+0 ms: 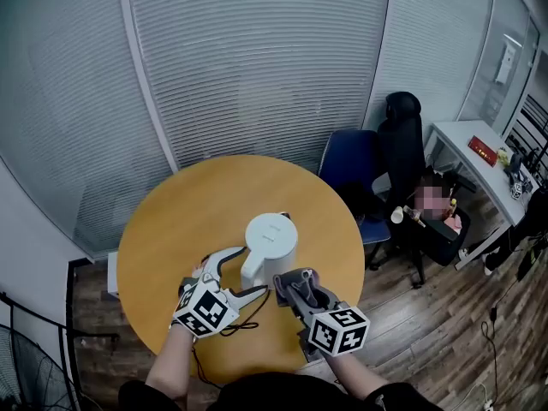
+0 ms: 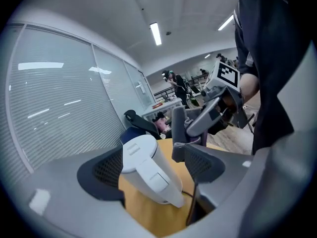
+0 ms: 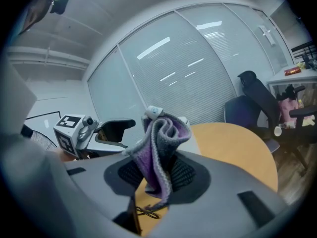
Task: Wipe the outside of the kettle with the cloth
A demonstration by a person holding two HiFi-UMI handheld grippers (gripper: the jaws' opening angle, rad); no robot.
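Head view: kettle (image 1: 270, 248) stands upright mid-worktop (image 1: 163, 221), with both grippers close in front of it. Looks like the approach step, with no wiping contact yet. Left gripper (image 1: 235, 279): jaws wide apart, kettle framed between them, pads not pressing. Right gripper (image 1: 293, 286): jaws clamped on the bunched cloth (image 3: 159, 148), near the kettle's side. Next, probably: left steadies the kettle, right brings the cloth onto the wall.

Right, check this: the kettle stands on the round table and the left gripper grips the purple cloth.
Wrong side: the right gripper grips the purple cloth, as the right gripper view shows. The kettle does stand on the round table.
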